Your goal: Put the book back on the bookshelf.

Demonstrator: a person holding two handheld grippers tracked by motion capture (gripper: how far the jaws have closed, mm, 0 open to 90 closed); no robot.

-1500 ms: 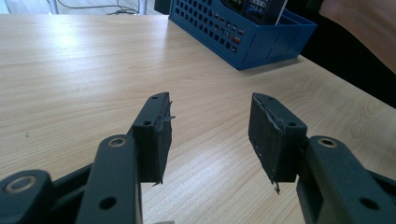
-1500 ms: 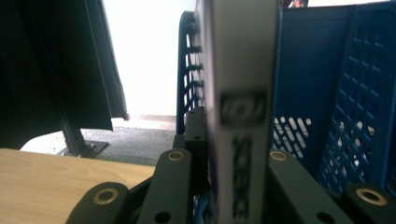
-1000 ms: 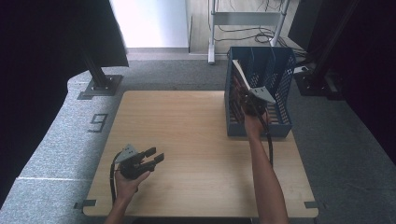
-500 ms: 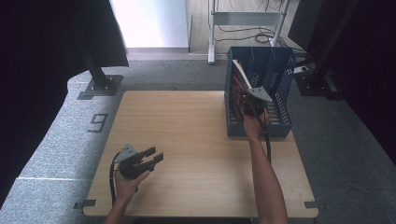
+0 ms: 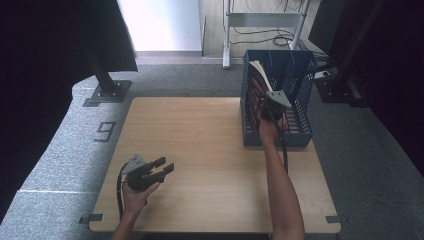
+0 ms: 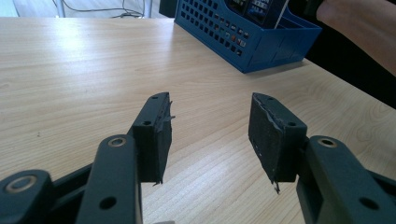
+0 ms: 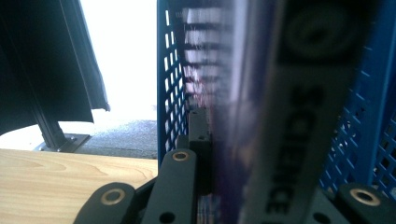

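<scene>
Right gripper view: a book (image 7: 275, 116) with "SCIENCE" down its spine stands upright inside the blue perforated crate (image 7: 170, 84), clamped between the jaws of the right gripper (image 7: 243, 186), which have just closed on it. Well away from the crate — near the table's (image 5: 210, 130) front edge — the left gripper (image 6: 210, 133) rests with jaws apart, holding nothing.

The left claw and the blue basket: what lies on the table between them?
Nothing: in the high view, bare wooden table lies between the left claw and the blue basket.
</scene>
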